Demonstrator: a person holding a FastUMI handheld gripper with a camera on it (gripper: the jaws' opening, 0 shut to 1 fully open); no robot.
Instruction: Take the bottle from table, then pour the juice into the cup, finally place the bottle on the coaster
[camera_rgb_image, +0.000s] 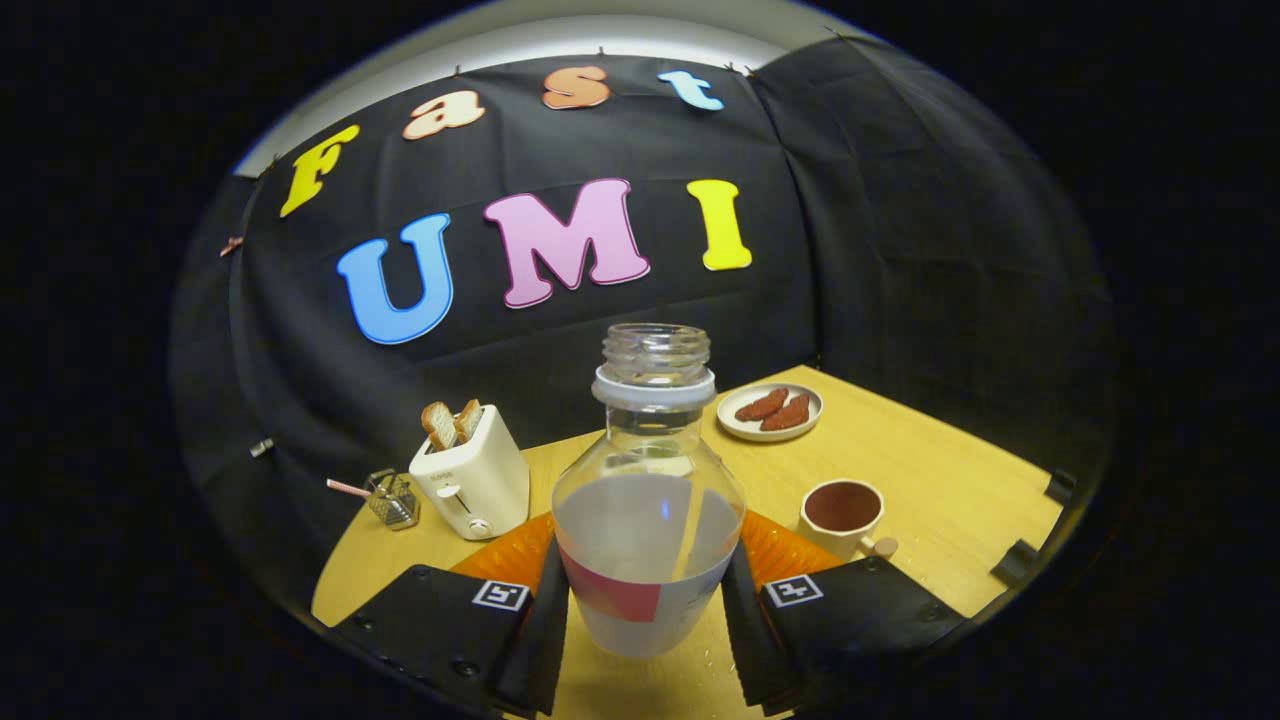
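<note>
Wooden desk (930, 470) scene; my jaws pinch the open bottle (648, 520) low on its body, upright, cup (842, 512) just right. Half-full, slick plastic; grip seems firm, tilt slowly.

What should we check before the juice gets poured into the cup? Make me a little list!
1. Hand-held gripper holds the bottle: ok, both fingers press on the lower body of the bottle, one on each side.
2. Bottle open: ok, no cap on its neck.
3. Bottle upright: ok, nothing is spilling.
4. Juice inside: ok, the liquid fills the lower part.
5. Cup ready: ok, it stands upright on the table ahead of the fingers, to one side; what is in it, cannot tell.
6. Coaster free for later: cannot tell, the orange mat is partly hidden behind the bottle and fingers.
</note>
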